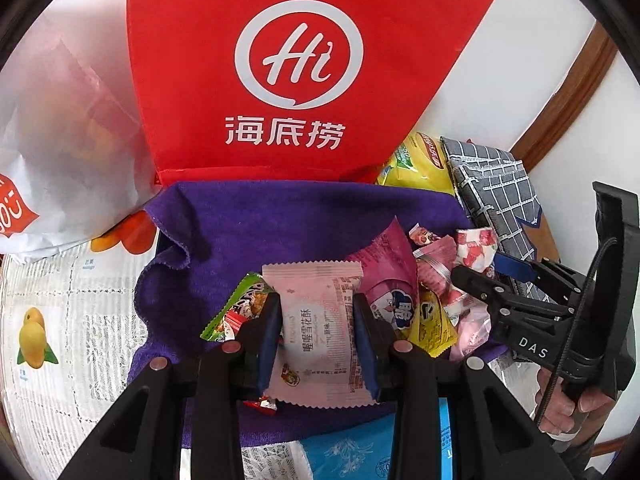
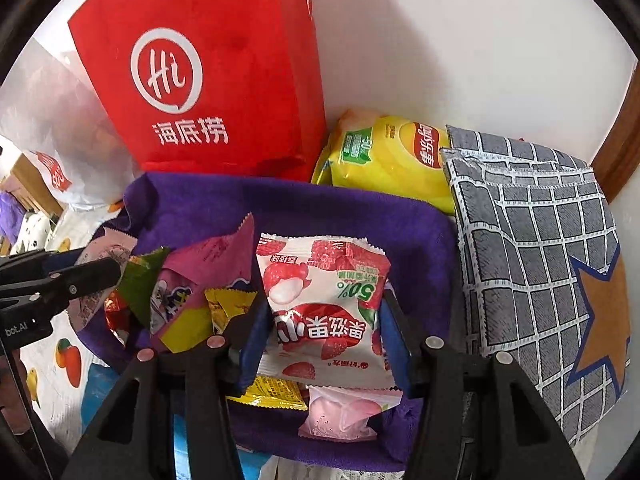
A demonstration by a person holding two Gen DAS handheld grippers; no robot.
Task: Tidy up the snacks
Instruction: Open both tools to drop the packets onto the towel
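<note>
Between the blue pads of the left gripper (image 1: 318, 334) sits a pale pink snack packet (image 1: 320, 320), pinched at both side edges above a purple cloth (image 1: 248, 216) that lines a low tray. Just to its left a green wrapper (image 1: 240, 308) lies against the gripper's finger, and to its right a magenta packet (image 1: 386, 276) and a small yellow sachet (image 1: 434, 326) crowd together in the pile. Over on the right, the right gripper (image 2: 326, 334) has a white-and-red strawberry packet (image 2: 324, 304) between its pads, which touch the packet's sides; the jaws stand partly apart around it, and whether they press firmly cannot be told. Under that packet lie a yellow wrapper (image 2: 276, 390) and a soft pink pouch (image 2: 344, 412). Beyond the cloth a yellow chips bag (image 2: 392, 164) leans beside a grey checked fabric bag (image 2: 532, 240), and a red tote (image 1: 304, 64) with a white logo stands upright against the white wall (image 2: 460, 40).
</note>
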